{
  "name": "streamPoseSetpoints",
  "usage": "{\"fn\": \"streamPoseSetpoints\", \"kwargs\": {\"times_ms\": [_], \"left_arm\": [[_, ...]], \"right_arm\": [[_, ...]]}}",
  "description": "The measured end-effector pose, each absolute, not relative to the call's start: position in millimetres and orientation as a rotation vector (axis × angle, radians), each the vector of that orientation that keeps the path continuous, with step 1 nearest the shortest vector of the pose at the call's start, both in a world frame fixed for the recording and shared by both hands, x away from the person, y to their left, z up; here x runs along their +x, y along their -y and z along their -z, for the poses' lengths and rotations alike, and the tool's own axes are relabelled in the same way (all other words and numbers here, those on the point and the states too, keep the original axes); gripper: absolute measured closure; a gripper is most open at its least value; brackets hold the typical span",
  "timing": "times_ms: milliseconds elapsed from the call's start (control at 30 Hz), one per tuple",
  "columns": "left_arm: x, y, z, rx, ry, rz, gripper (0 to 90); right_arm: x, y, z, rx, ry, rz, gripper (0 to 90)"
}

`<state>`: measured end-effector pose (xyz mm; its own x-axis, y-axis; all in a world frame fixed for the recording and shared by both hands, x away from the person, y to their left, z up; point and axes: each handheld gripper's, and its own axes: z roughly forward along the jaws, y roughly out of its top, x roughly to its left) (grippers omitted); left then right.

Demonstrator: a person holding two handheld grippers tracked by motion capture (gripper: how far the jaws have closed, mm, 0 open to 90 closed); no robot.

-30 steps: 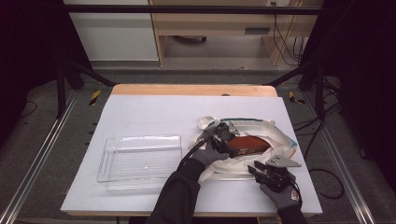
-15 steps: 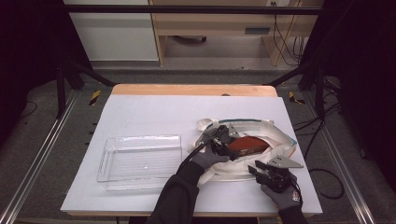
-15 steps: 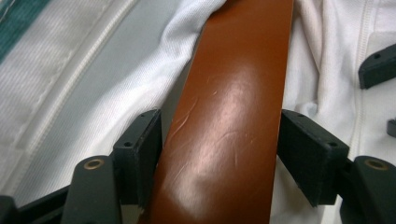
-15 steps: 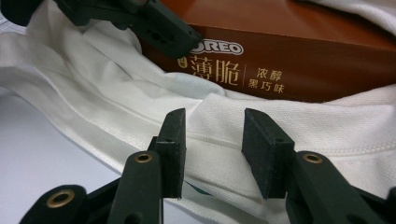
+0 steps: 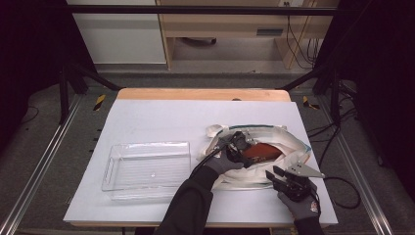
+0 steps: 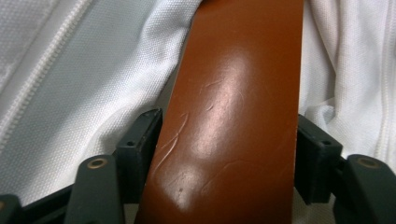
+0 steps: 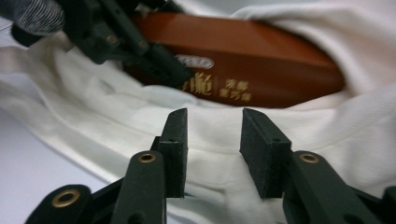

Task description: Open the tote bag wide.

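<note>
On the counter [image 5: 161, 120] we see a white cloth bag [image 5: 288, 139] lying open at the right, with a brown box [image 5: 262, 151] inside it. Our left claw [image 5: 241, 149] reaches into the bag's mouth. In the left gripper view its jaws stand on either side of the brown box [image 6: 233, 107], touching its edges and pinching it, with white fabric [image 6: 74, 88] and a zipper line around. The right gripper view shows what that one does not: gold characters [image 7: 219, 88] printed on the box's side, too small for us to read, and an oval label [image 7: 195, 61] above them, also unreadable. There our right claw [image 7: 212, 140] has its jaws spread apart, with bag cloth [image 7: 299, 116] behind them. From the high view, the right claw [image 5: 276, 175] rests at the bag's near edge. A clear plastic tray [image 5: 147, 166] sits on the counter's left, apart from the bag.
</note>
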<state>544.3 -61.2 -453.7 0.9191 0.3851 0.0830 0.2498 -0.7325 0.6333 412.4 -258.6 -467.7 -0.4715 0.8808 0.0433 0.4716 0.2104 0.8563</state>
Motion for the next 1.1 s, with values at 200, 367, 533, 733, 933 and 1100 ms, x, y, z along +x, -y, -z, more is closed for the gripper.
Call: {"fn": "streamPoseSetpoints", "kwargs": {"times_ms": [200, 367, 533, 733, 933, 1100], "left_arm": [[543, 59, 450, 2.44, -0.413, -0.272, 40.4], [538, 58, 445, 2.439, -0.392, -0.274, 41.4], [534, 55, 437, 2.428, -0.387, -0.256, 41.8], [527, 54, 431, 2.446, -0.38, -0.264, 42.1], [525, 49, 429, 2.454, -0.393, -0.24, 42.4], [524, 45, 427, 2.449, -0.386, -0.215, 42.7]], "right_arm": [[409, 273, 457, 1.276, -1.913, -1.217, 60.4], [409, 277, 455, 1.282, -1.895, -1.209, 55.3], [409, 278, 455, 1.287, -1.895, -1.207, 50.8], [412, 277, 462, 1.318, -1.911, -1.154, 58.1], [416, 278, 469, 1.359, -1.905, -1.1, 70.0], [421, 279, 473, 1.403, -1.91, -1.066, 79.1]]}}
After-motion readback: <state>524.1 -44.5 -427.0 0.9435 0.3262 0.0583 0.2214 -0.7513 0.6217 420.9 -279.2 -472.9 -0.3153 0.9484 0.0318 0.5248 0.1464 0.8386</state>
